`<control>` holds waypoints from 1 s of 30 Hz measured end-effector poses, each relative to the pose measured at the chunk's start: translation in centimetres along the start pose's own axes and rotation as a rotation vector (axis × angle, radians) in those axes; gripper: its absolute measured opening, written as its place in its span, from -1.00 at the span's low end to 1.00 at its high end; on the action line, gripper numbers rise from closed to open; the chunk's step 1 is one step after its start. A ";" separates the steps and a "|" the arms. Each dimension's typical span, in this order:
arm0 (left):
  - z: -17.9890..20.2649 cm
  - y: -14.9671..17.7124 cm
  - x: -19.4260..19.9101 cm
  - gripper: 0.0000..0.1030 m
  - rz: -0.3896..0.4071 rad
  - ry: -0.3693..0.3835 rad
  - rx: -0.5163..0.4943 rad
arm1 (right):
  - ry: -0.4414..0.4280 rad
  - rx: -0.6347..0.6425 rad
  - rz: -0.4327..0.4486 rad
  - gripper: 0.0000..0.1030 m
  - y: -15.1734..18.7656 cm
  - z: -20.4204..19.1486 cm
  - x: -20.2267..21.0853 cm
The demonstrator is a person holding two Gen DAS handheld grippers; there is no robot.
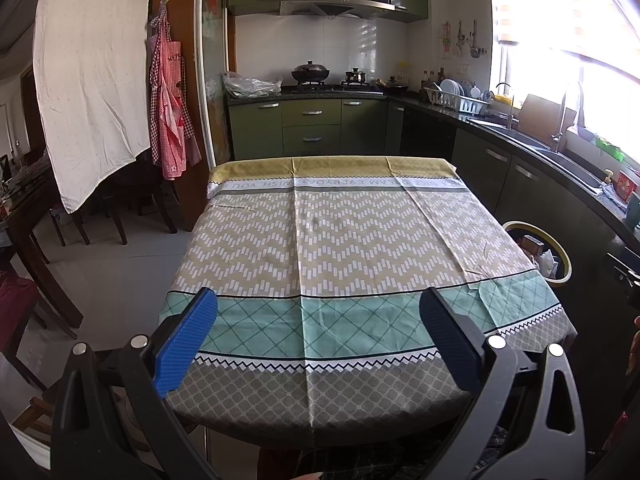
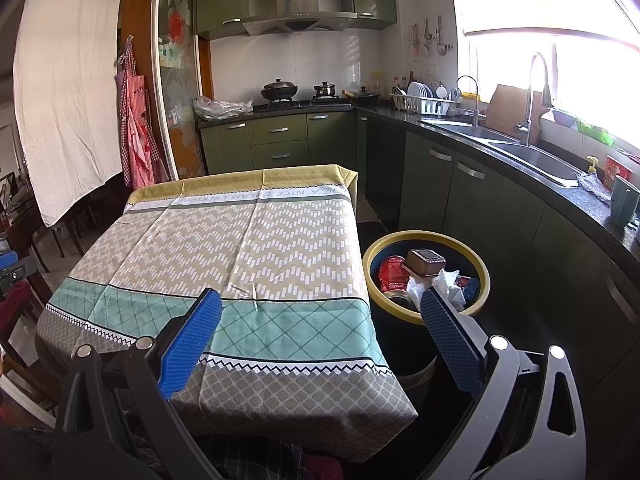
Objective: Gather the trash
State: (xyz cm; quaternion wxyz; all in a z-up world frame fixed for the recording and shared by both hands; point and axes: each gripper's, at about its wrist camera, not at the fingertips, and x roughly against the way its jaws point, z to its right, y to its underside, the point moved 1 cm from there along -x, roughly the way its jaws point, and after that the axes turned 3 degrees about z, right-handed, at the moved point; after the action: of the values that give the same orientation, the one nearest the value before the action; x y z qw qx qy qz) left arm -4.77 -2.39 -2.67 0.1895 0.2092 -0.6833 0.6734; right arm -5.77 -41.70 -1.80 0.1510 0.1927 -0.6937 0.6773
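The hands holding both tools are out of sight, and the table's near edge is cut off behind the gripper bodies. The left gripper [image 1: 318,320] hangs level over the near end of the tablecloth [image 1: 340,240], fingers wide apart, holding nothing. The right gripper [image 2: 322,318] is also spread wide and empty, straddling the table's right edge. Just beside the table stands the bin [image 2: 480,264], holding crumpled paper [image 2: 448,284], a red wrapper [image 2: 390,270] and a brown box [image 2: 426,262].
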 end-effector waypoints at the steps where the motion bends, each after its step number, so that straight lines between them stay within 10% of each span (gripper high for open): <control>1: 0.0 0.0 0.0 0.87 0.000 0.000 0.000 | 0.000 -0.001 -0.001 0.91 0.0 0.0 0.0; 30: 0.5 0.5 -0.7 0.87 -0.026 0.030 -0.002 | 0.003 -0.004 -0.007 0.91 0.2 -0.2 -0.3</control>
State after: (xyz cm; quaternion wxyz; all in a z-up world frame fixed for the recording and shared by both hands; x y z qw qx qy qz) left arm -4.49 -2.85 -3.47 0.2084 0.2077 -0.6784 0.6732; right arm -5.61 -41.49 -2.09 0.1550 0.1939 -0.6940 0.6758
